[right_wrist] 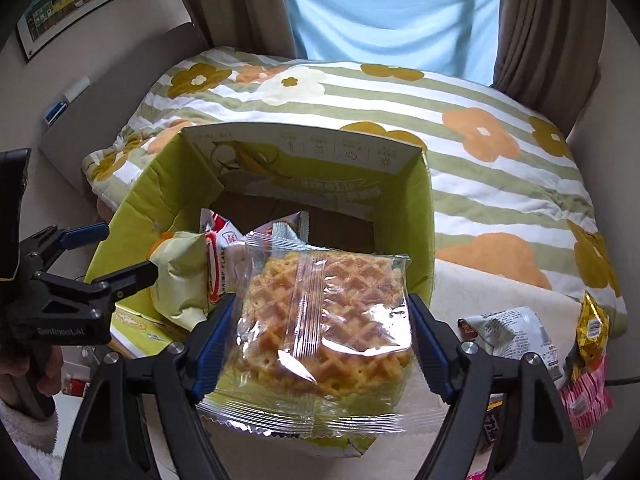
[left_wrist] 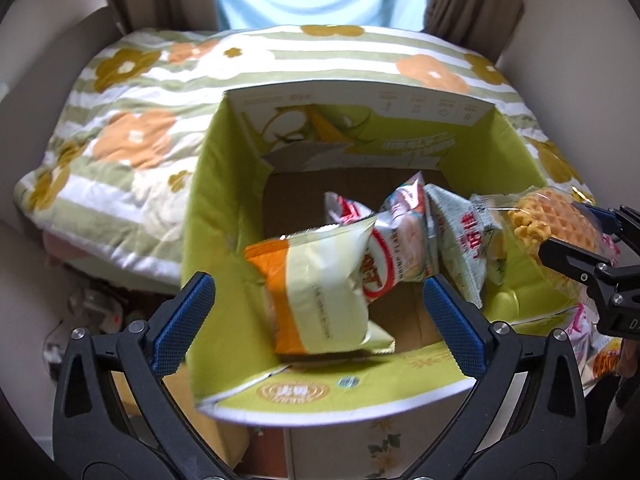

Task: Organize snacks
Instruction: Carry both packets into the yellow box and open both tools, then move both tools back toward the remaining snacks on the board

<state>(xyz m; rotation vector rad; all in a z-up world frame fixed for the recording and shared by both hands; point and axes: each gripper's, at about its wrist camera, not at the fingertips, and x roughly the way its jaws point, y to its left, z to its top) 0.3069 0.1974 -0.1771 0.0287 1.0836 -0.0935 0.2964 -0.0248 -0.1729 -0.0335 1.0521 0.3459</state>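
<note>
A green cardboard box point(left_wrist: 224, 184) stands open in front of a flowered quilt; it also shows in the right wrist view point(right_wrist: 424, 216). Inside lie a red-and-white shrimp flakes bag point(left_wrist: 400, 236) and a pale green packet point(left_wrist: 464, 240). An orange-and-cream snack bag point(left_wrist: 320, 292) is in the air over the box, blurred, between my left gripper's point(left_wrist: 316, 300) open fingers and apart from them. My right gripper point(right_wrist: 320, 336) is shut on a clear waffle packet point(right_wrist: 328, 312) at the box's near right rim. The waffle packet point(left_wrist: 556, 224) also shows in the left wrist view.
The flowered quilt point(right_wrist: 480, 184) lies behind and right of the box. Loose snack packets point(right_wrist: 516, 332) lie on a cream surface at the right, with a gold one point(right_wrist: 592, 328) and a pink one point(right_wrist: 588, 396). Curtains point(right_wrist: 548, 20) hang behind.
</note>
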